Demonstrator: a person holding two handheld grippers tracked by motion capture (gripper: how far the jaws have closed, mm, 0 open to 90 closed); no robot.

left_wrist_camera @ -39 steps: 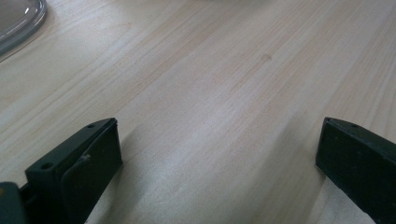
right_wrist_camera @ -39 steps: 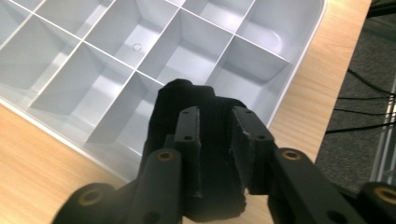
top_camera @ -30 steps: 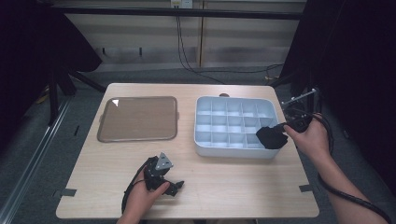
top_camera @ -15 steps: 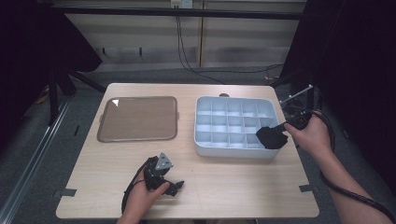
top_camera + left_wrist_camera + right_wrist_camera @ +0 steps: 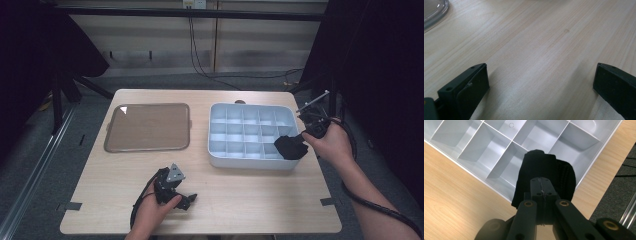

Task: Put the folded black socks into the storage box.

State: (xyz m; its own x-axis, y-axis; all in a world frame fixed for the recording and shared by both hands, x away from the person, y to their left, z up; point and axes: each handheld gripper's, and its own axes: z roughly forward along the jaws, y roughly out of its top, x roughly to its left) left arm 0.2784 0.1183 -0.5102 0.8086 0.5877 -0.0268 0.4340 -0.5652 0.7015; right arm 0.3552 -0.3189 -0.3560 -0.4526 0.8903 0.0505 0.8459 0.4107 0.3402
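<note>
A black rolled piece of cloth (image 5: pixel 291 147) (image 5: pixel 544 173) hangs over the near right corner of the pale blue compartment tray (image 5: pixel 235 162) (image 5: pixel 461 140). My right gripper (image 5: pixel 300 139) (image 5: pixel 541 183) is shut on that cloth, with the jaws pressed together. My left gripper (image 5: pixel 186 200) (image 5: pixel 540 82) rests low on the wooden table near the front edge, open wide, with nothing but bare wood between its fingers (image 5: pixel 469 85).
A flat brown tray with a clear rim (image 5: pixel 147 127) (image 5: pixel 434 10) lies on the table's left half. The table's right edge (image 5: pixel 609 170) drops to dark floor. Cables trail from both grippers.
The right gripper with the cloth has shifted very slightly over the tray's corner. The left gripper has not moved.
</note>
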